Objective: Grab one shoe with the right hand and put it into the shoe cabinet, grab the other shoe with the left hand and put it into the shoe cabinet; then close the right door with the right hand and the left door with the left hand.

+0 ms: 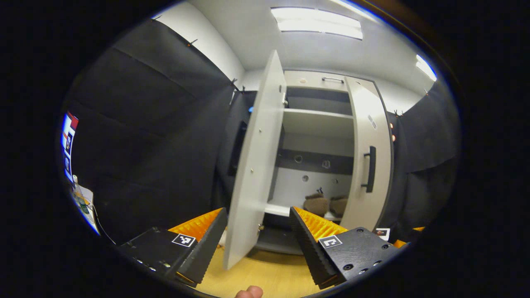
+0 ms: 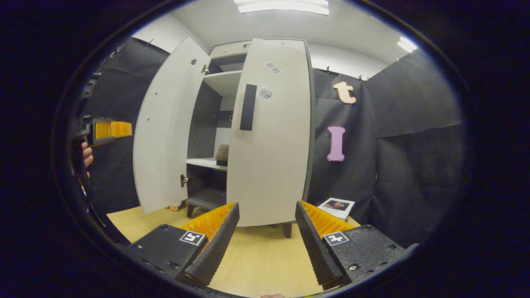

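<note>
right tool [image 2: 265,231] agape, facing right door [image 2: 269,132], nearly closed.

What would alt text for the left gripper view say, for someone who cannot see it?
A pale shoe cabinet stands with its left door wide open and its right door partly closed; two brown shoes sit on a lower shelf inside. The left gripper is open and empty in the foreground, over a wooden floor.

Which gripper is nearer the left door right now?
Left, as far as I can tell. The left gripper sits right at the left door's lower edge, door between its fingers. The right gripper faces the right door, farther off.
</note>
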`<action>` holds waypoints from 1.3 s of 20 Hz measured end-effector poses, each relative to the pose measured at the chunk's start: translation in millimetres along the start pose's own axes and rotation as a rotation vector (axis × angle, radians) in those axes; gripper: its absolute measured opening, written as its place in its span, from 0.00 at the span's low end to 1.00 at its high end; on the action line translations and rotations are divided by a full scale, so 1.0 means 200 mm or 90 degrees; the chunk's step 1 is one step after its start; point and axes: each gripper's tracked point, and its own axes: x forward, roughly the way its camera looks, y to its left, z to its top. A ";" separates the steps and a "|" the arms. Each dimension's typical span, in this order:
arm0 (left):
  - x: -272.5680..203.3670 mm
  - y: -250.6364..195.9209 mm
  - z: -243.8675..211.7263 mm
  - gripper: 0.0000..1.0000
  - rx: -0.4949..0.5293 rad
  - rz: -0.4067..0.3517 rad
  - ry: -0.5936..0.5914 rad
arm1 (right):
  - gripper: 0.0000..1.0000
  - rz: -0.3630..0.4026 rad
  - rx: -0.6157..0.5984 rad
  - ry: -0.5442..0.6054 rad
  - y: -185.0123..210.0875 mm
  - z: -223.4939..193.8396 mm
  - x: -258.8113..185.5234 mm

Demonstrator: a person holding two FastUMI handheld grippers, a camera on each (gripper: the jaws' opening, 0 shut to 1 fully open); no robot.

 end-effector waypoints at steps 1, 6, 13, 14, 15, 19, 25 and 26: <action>0.07 0.09 0.09 0.92 0.010 0.019 -0.014 | 0.90 -0.002 -0.006 0.002 -0.02 0.00 0.00; 0.39 0.41 0.26 0.92 0.037 0.078 -0.028 | 0.90 0.000 -0.007 0.008 -0.06 0.03 0.04; 0.78 0.49 0.02 0.93 -0.027 0.031 0.076 | 0.90 -0.029 -0.013 0.004 -0.13 0.07 0.07; 0.79 0.49 0.01 0.93 -0.026 0.035 0.075 | 0.89 -0.034 -0.013 0.006 -0.14 0.07 0.07; 0.80 0.49 0.01 0.93 -0.026 0.032 0.068 | 0.90 -0.039 -0.013 0.011 -0.14 0.06 0.08; 0.79 0.44 -0.04 0.92 -0.081 -0.021 0.097 | 0.90 -0.040 0.002 0.019 -0.14 0.06 0.11; 0.77 0.19 -0.03 0.92 -0.059 -0.093 0.111 | 0.90 -0.036 0.003 0.005 -0.12 0.10 0.13; 0.75 0.11 -0.05 0.92 -0.063 -0.104 0.112 | 0.90 -0.038 0.003 0.005 -0.13 0.10 0.13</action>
